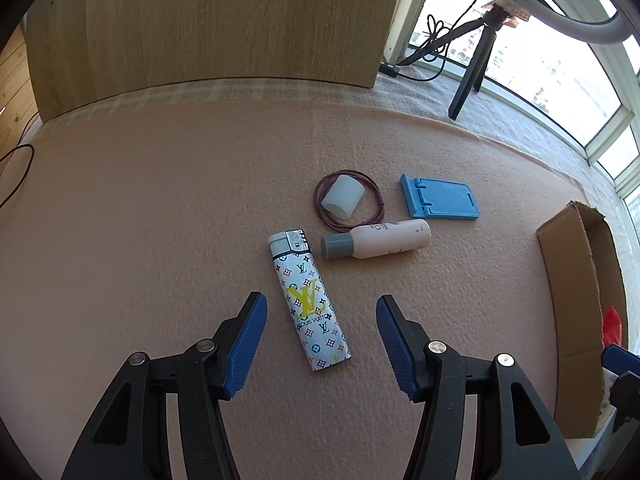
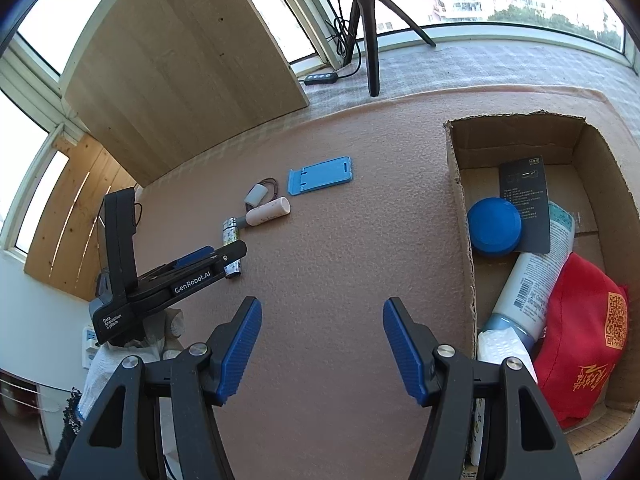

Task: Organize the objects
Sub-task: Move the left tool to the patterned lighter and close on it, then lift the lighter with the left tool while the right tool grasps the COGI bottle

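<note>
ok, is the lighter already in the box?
No, the lighter lies on the mat between the open left hand-held gripper's fingers, away from the cardboard box.

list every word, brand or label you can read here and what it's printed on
"LOUIS VUITTON" plus LV monograms: lighter, last letters running off the edge
"GenRobot.AI": arm of the left gripper
"Data Acquisition System": the same gripper's body
QR code and gold characters: red pouch, not legible
Black card, white tube, pink bottle: print too small to read
</note>
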`<state>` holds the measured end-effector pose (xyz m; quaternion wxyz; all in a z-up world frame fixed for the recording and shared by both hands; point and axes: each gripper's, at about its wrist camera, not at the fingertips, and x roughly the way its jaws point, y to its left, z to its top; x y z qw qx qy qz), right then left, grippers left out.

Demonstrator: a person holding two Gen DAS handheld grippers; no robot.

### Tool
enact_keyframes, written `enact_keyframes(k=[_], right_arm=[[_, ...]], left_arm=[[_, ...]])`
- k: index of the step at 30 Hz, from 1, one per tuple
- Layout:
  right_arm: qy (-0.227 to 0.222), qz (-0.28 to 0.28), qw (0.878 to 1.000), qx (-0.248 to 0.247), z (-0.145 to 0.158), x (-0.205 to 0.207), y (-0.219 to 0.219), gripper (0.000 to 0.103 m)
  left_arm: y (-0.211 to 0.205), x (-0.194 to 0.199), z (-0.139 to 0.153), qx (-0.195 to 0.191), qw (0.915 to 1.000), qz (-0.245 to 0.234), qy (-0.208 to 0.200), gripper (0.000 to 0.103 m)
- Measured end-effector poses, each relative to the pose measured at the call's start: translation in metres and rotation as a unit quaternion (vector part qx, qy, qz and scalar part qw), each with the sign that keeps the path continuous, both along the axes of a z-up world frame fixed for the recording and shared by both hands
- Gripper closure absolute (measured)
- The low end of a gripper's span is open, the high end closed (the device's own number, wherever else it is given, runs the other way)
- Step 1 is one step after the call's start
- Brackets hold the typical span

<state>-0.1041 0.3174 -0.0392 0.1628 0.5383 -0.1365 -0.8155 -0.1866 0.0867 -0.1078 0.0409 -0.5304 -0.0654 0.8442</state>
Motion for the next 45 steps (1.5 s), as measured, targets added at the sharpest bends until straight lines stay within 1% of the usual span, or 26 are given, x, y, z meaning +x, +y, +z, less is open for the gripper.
enact_keyframes(k=[1,3,4,5,6,7,9,17,27,30,33,34,35,36,37,38,41,45], right_arm=[[0.0,0.001,1.0,0.002,0.0,-0.001,-0.001,0.044],[0.001,0.002,1.0,0.006,0.0,-0.003,-0.002,0.044],[0.001,0.002,1.0,0.007,0.0,-0.004,-0.003,0.044],[0.002,0.003,1.0,0.008,0.0,-0.005,-0.004,0.044],[0.003,0.004,1.0,0.01,0.001,-0.005,-0.006,0.044],[0.004,0.005,1.0,0.011,0.001,-0.006,-0.007,0.044],[0.005,0.009,1.0,0.014,0.002,-0.009,-0.011,0.044],[0.013,0.03,0.999,0.028,0.001,-0.026,-0.033,0.044],[0.013,0.095,0.995,0.036,-0.008,-0.059,-0.084,0.044],[0.013,0.114,0.992,0.049,-0.013,-0.071,-0.102,0.044],[0.012,0.128,0.99,0.053,-0.018,-0.084,-0.118,0.044],[0.009,0.13,0.99,0.055,-0.02,-0.089,-0.122,0.044],[0.003,0.132,0.99,0.054,-0.024,-0.094,-0.125,0.044],[-0.003,0.132,0.99,0.051,-0.027,-0.099,-0.128,0.044],[-0.006,0.131,0.99,0.051,-0.03,-0.104,-0.131,0.044],[-0.007,0.13,0.99,0.053,-0.032,-0.108,-0.133,0.044],[-0.005,0.131,0.99,0.06,-0.037,-0.12,-0.14,0.044],[-0.016,0.135,0.989,0.065,-0.046,-0.135,-0.149,0.044]], left_arm=[[0.0,-0.001,0.0,-0.002,1.0,0.0,0.0,0.046],[-0.003,-0.001,-0.003,-0.004,1.0,0.005,-0.002,0.055],[-0.004,-0.001,-0.004,-0.003,1.0,0.008,-0.003,0.056],[-0.006,-0.001,-0.005,-0.002,0.9999,0.009,-0.005,0.06],[-0.007,0.0,-0.007,-0.002,0.9999,0.011,-0.006,0.066],[-0.01,0.001,-0.007,0.001,0.9999,0.014,-0.007,0.069],[-0.015,0.004,-0.009,0.003,0.9998,0.016,-0.008,0.078],[-0.038,0.027,-0.01,0.011,0.9997,0.019,-0.006,0.078],[-0.051,0.088,-0.009,0.011,0.9999,0.003,-0.005,0.078],[-0.052,0.104,-0.009,0.003,1.0,-0.004,-0.003,0.078],[-0.056,0.117,-0.008,0.014,0.9999,0.001,-0.008,0.078],[-0.06,0.121,-0.007,0.019,0.9997,0.008,-0.011,0.076],[-0.064,0.124,-0.006,0.025,0.9995,0.016,-0.013,0.067],[-0.069,0.127,-0.005,0.031,0.9992,0.024,-0.012,0.054],[-0.073,0.131,-0.002,0.035,0.9989,0.03,-0.008,0.05],[-0.077,0.133,0.0,0.037,0.9987,0.034,-0.004,0.047],[-0.086,0.139,0.007,0.042,0.9982,0.043,0.003,0.047],[-0.097,0.138,0.012,0.049,0.9971,0.057,0.007,0.047]])
